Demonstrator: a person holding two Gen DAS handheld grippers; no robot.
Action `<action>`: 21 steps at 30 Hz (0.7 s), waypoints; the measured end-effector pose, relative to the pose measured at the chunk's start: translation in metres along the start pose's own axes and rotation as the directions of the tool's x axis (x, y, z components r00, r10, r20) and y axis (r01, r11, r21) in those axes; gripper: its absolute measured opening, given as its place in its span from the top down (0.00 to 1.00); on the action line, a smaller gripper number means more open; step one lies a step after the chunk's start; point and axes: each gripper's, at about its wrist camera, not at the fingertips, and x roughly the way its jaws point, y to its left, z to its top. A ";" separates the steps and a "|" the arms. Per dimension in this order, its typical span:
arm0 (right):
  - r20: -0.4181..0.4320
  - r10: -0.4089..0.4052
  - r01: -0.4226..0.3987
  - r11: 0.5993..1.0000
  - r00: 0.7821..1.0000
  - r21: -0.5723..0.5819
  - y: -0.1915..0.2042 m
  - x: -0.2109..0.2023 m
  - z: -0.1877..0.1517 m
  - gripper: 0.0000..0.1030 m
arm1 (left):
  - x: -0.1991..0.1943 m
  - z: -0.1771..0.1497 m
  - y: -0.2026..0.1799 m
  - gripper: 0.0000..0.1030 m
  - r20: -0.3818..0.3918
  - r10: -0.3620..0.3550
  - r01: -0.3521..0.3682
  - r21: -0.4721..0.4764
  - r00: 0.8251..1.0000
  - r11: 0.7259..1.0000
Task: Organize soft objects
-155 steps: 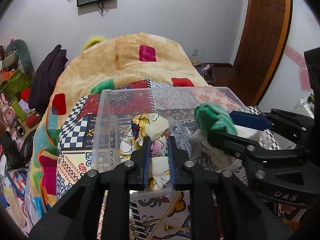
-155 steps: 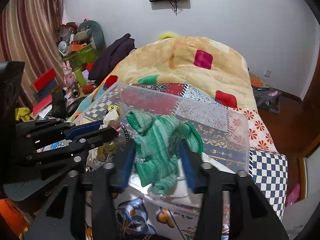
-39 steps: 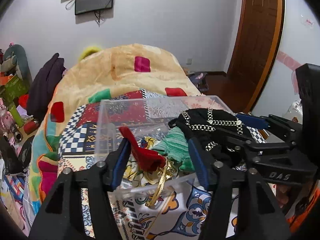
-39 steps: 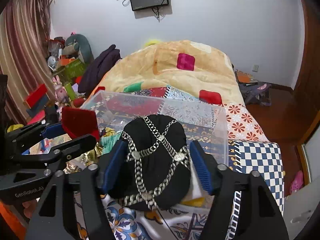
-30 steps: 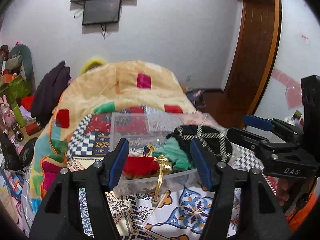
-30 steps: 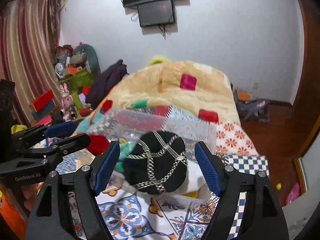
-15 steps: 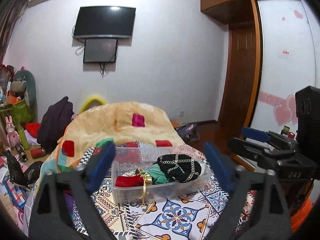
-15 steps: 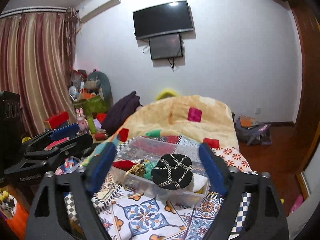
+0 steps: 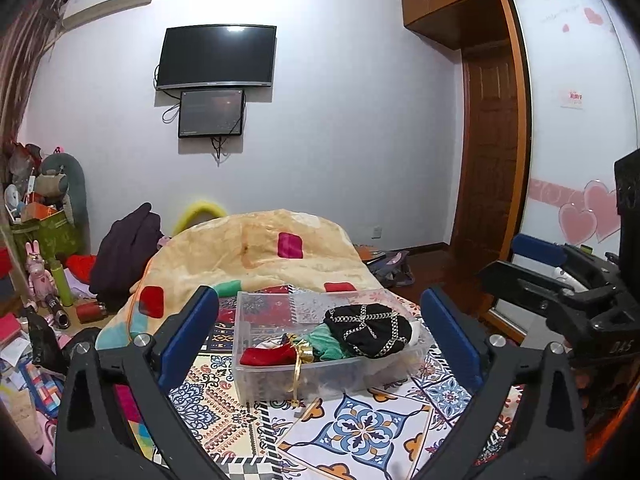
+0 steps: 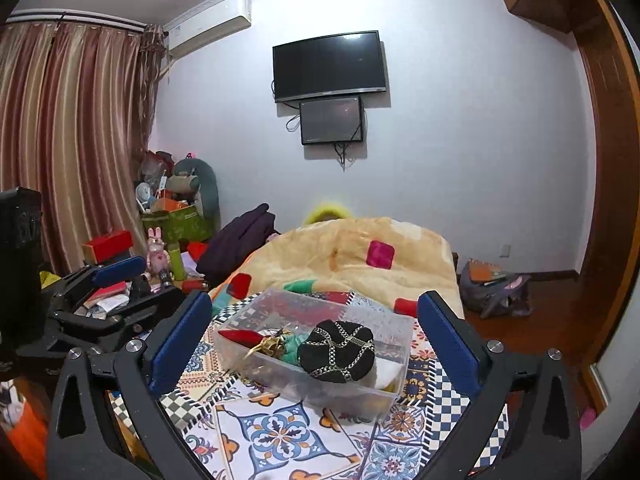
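A clear plastic bin [image 9: 256,380] [image 10: 394,394] stands on the patterned bedspread. It holds a black hat with silver chains [image 9: 368,330] [image 10: 336,350], a green knit piece [image 9: 326,342] [image 10: 291,350] and a red pouch with a gold ribbon [image 9: 266,356] [image 10: 240,336]. My left gripper [image 9: 320,332] is wide open and empty, held back from the bin. My right gripper [image 10: 312,340] is also wide open and empty, back from the bin. Each gripper shows at the edge of the other's view.
A peach quilt with coloured patches [image 9: 260,252] is heaped behind the bin. Clutter, toys and a dark garment [image 9: 124,248] lie on the left. A wooden door [image 9: 492,152] and wardrobe are on the right. Two screens [image 10: 330,66] hang on the wall.
Both grippers let go of the red pouch and the black hat into the bin, opened wide and pulled well back and up from it.
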 end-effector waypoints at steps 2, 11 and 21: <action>0.002 0.003 -0.003 1.000 1.000 -0.006 0.002 -0.002 -0.002 0.00 | 0.000 -0.002 -0.001 0.01 0.000 0.008 -0.008 0.003 1.000 1.000; 0.010 -0.002 0.002 1.000 1.000 -0.006 0.001 -0.004 -0.005 0.00 | 0.000 -0.003 0.001 0.00 -0.003 0.009 -0.009 -0.005 1.000 1.000; 0.010 -0.002 0.002 1.000 1.000 -0.001 0.001 -0.005 -0.006 0.00 | -0.001 -0.003 0.001 0.00 0.002 0.012 -0.012 -0.006 1.000 1.000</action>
